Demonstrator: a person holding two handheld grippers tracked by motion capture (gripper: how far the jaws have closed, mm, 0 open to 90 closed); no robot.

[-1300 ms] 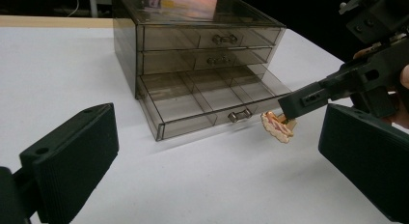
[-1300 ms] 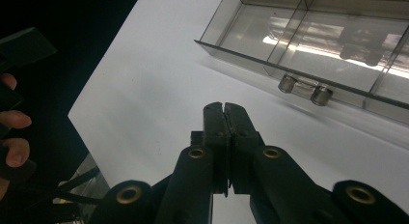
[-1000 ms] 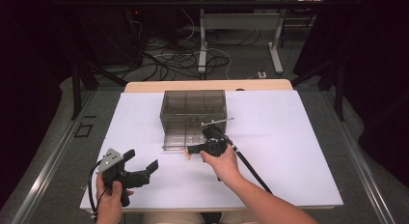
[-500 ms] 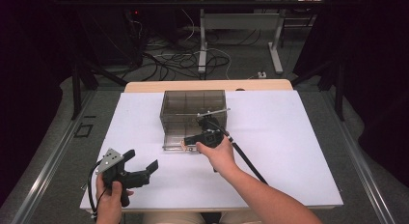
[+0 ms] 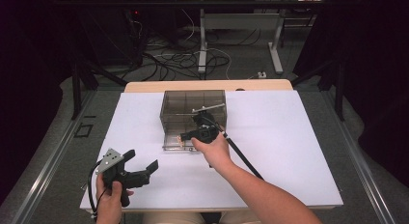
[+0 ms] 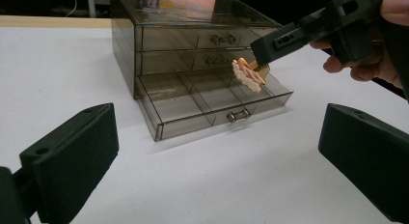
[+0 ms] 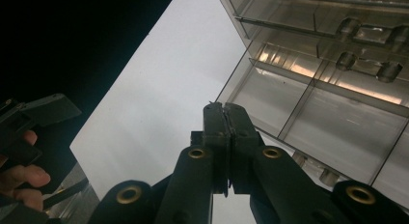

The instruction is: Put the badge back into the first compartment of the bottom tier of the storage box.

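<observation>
Hiding behind closed jaws, hair clip (image 6: 249, 75) above drawer (image 6: 212, 105).

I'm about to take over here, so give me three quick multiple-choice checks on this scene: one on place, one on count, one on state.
1. Where is the pink hair clip?
A. over the open bottom drawer
B. on the white table
C. on top of the organiser

2. How many drawer levels does the smoky organiser have?
A. two
B. three
C. five

3. How stand the left gripper's jaws?
A. shut on the clip
B. shut, holding nothing
C. wide open

Answers: 1 A, the right gripper holds it above the drawer; 2 B, three fronts stacked; 3 C, pads far apart.
</observation>
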